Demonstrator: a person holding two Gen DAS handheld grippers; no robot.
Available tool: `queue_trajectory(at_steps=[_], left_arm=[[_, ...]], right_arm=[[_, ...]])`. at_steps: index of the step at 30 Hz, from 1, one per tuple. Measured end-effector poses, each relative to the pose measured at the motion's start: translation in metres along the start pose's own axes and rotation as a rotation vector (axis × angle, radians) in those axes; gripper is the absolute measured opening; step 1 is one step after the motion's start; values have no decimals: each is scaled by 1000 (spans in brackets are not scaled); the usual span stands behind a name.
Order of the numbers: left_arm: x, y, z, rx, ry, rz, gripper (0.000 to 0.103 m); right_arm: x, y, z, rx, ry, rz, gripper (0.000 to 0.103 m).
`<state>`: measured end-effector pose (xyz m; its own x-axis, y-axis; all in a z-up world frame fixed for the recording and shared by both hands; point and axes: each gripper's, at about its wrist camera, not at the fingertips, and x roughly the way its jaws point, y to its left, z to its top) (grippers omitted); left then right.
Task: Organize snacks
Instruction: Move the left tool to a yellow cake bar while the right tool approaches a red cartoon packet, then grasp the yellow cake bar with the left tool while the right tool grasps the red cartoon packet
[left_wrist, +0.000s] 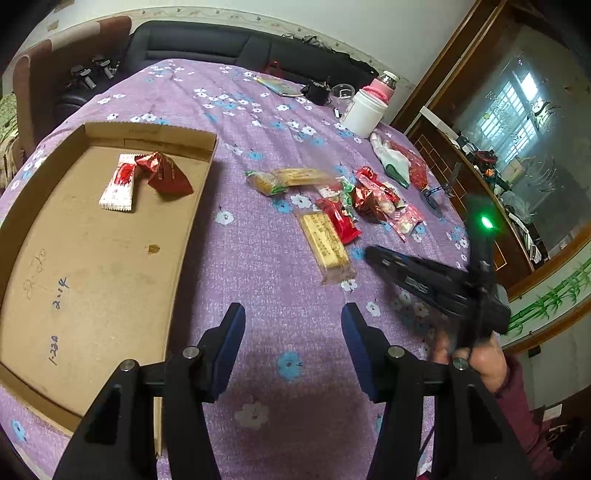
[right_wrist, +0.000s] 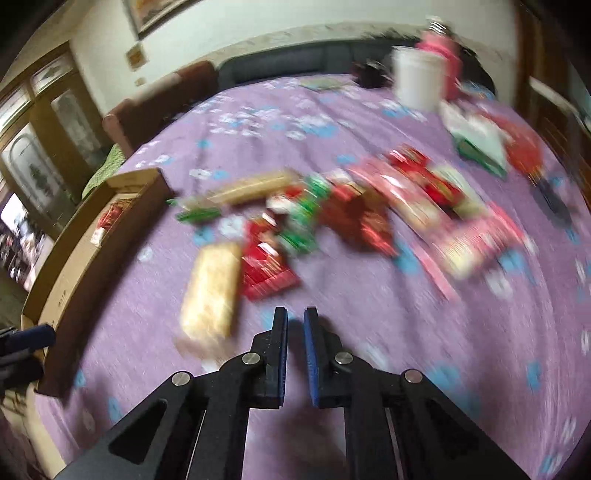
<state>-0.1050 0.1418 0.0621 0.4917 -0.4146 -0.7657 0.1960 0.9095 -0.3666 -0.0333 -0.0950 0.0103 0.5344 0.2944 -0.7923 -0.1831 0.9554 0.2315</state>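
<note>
Snacks (right_wrist: 332, 221) lie heaped mid-frame, yellow bar (right_wrist: 212, 288) lengthwise nearest the right gripper (right_wrist: 295, 325), closed and empty; left gripper (left_wrist: 293, 325) half-open, empty

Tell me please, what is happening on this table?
A person is sorting snacks into a cardboard tray. Two packets already lie in it: a white one and a red foil one. The other snacks are in a loose pile on the purple cloth. The left tongs are open and empty above the cloth. The right tongs are shut on nothing, near a yellow bar at the pile's edge.
</note>
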Motion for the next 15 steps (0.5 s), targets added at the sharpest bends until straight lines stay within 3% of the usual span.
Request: queue_trajectory(at_steps=[5, 6, 8, 9, 15], left_arm=[[20, -15, 5, 26, 23, -9, 54], [26, -19, 6, 27, 34, -7, 54], [38, -28, 10, 33, 48, -6, 54], [42, -30, 11, 35, 51, -5, 54], [54, -36, 16, 38, 51, 17, 54]], right_arm=[[-21, -29, -9, 49, -19, -14, 13], [-22, -30, -6, 43, -26, -9, 16], [-22, -22, 0, 15, -53, 6, 37], [-22, -18, 2, 2, -64, 16, 39], [2, 34, 36, -132, -92, 66, 39]])
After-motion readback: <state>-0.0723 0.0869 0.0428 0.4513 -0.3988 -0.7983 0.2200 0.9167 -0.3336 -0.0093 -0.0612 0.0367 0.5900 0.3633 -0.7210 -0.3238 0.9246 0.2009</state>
